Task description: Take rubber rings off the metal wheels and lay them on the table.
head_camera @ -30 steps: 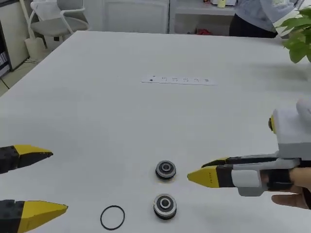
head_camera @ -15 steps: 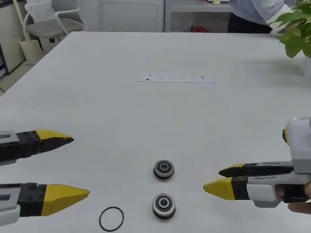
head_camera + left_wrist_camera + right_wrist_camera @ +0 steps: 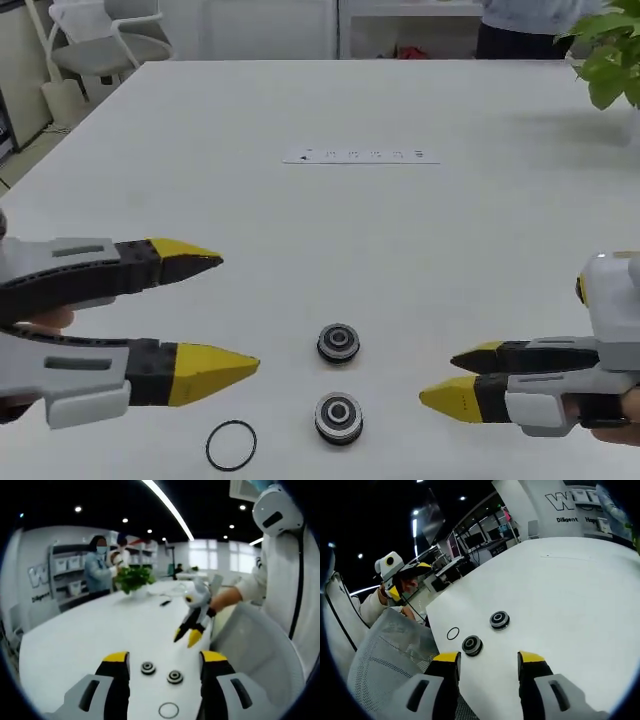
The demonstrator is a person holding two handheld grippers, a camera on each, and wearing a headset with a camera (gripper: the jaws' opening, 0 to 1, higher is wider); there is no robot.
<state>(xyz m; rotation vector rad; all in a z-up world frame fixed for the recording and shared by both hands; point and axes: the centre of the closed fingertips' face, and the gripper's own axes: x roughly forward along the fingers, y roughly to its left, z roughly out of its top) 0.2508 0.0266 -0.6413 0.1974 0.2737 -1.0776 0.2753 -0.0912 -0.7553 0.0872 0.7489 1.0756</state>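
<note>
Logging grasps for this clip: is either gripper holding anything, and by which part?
Nothing is held: the left gripper and right gripper are open, empty.

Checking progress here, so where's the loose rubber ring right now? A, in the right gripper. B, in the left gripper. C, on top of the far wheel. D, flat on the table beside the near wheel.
D: the ring lies flat on the table beside the near wheel, while the left gripper and the right gripper are open and hold nothing.
</note>
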